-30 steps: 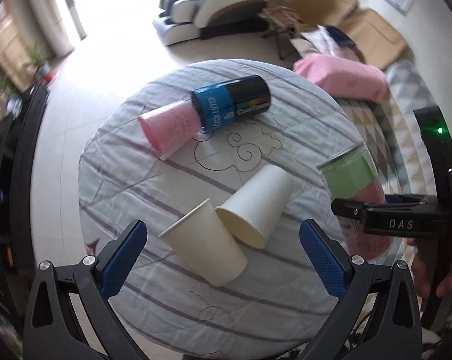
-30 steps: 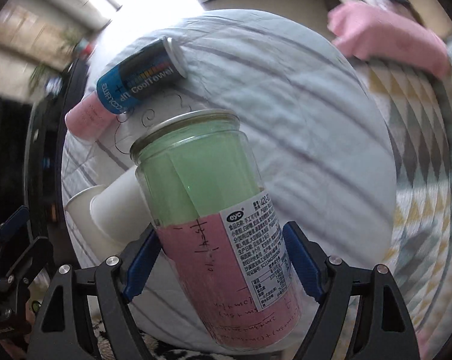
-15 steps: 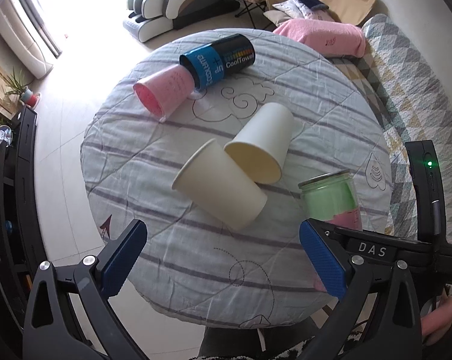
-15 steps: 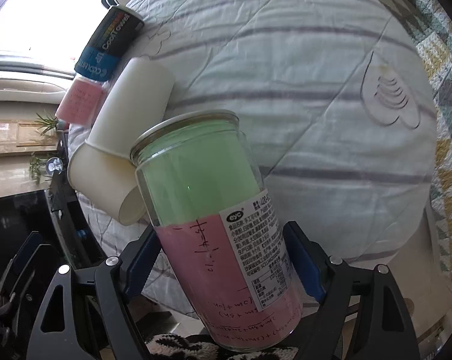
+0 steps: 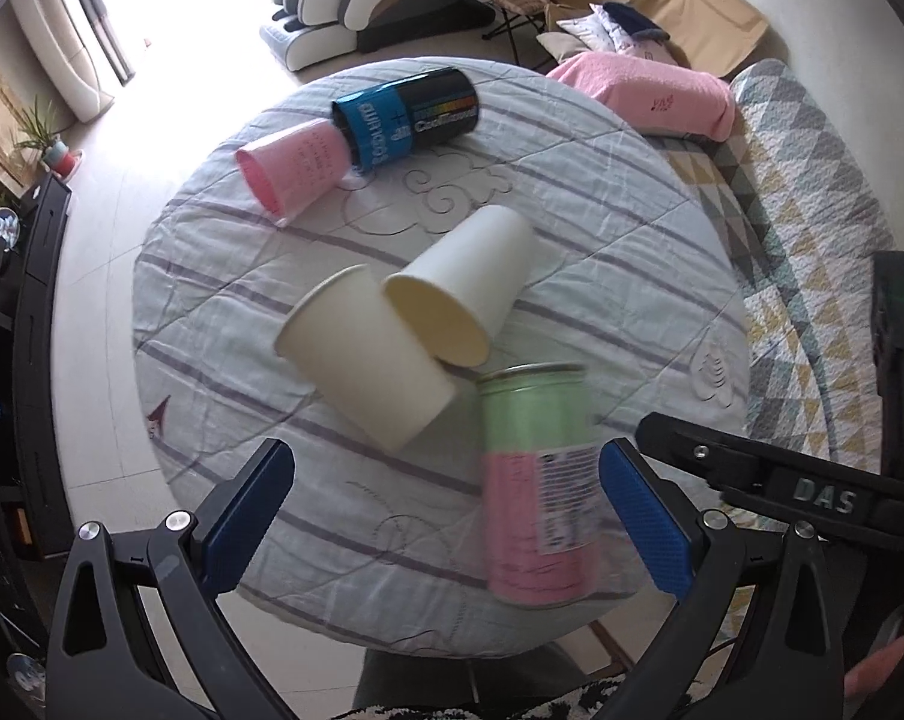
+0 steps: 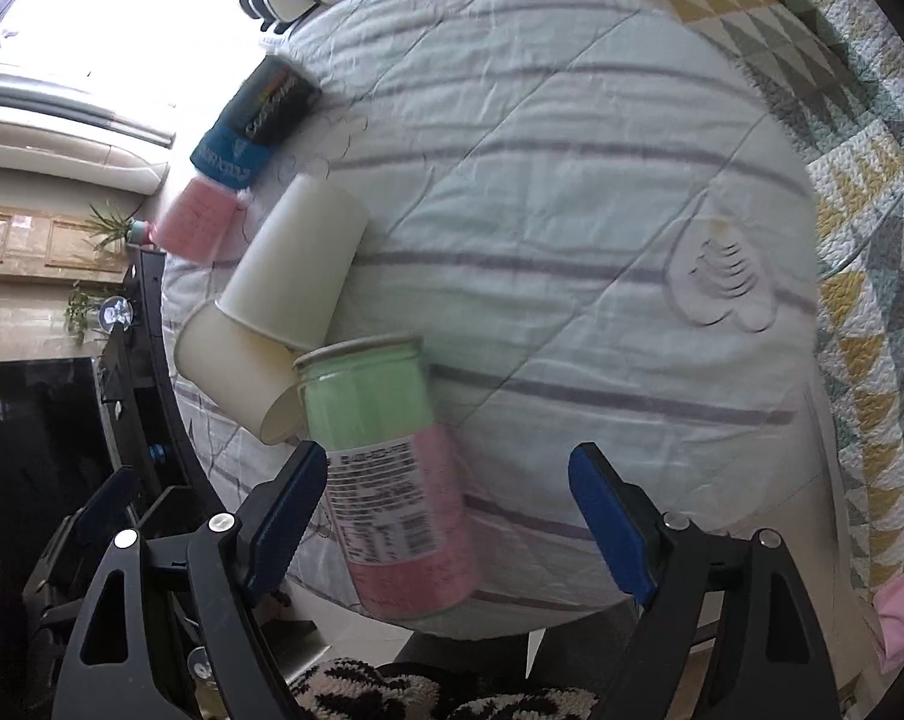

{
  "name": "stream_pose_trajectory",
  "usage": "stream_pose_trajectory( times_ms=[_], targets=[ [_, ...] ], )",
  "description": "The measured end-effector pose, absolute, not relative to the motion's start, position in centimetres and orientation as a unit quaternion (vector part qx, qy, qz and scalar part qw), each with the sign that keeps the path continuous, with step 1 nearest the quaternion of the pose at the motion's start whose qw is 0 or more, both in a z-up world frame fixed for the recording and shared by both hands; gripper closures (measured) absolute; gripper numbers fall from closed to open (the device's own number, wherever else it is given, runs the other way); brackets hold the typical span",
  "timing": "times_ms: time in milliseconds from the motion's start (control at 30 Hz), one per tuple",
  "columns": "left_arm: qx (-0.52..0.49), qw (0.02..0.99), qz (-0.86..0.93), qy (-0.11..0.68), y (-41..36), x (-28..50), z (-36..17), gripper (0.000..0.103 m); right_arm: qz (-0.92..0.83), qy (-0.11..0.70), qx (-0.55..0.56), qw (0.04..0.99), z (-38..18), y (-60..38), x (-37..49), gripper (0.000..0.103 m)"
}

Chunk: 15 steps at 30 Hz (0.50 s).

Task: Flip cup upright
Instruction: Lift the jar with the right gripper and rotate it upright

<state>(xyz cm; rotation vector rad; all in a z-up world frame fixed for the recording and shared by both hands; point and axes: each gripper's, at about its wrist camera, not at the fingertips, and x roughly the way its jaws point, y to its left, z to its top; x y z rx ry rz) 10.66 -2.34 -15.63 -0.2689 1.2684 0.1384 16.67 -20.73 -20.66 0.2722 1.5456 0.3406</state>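
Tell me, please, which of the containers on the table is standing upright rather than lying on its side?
Only the green-and-pink jar, near the table's front edge. The two white paper cups, the pink cup and the blue can all lie sideways.

Left wrist view: looks steeply down from above the near edge of the round, striped-cloth bench (image 5: 602, 252), taking in its whole top. Right wrist view: closer, above the near edge, facing across the bench (image 6: 572, 210). Both share the green-and-pink cylindrical jar (image 5: 536, 486) (image 6: 386, 468).
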Motion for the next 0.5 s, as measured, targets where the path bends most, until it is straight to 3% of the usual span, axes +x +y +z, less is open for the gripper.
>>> stream_pose_trajectory(
  times_ms=[233,500],
  targets=[
    [-0.151,0.779,0.056,0.606,-5.8,12.9,-17.2,0.000,0.118,0.670,0.123,0.722,-18.0,-26.5,18.1,0.018],
    [-0.191,0.744,0.073,0.635,-7.5,14.3,-21.3,0.000,0.086,0.682,0.132,0.714,-20.1,-31.0,18.4,0.018]
  ],
)
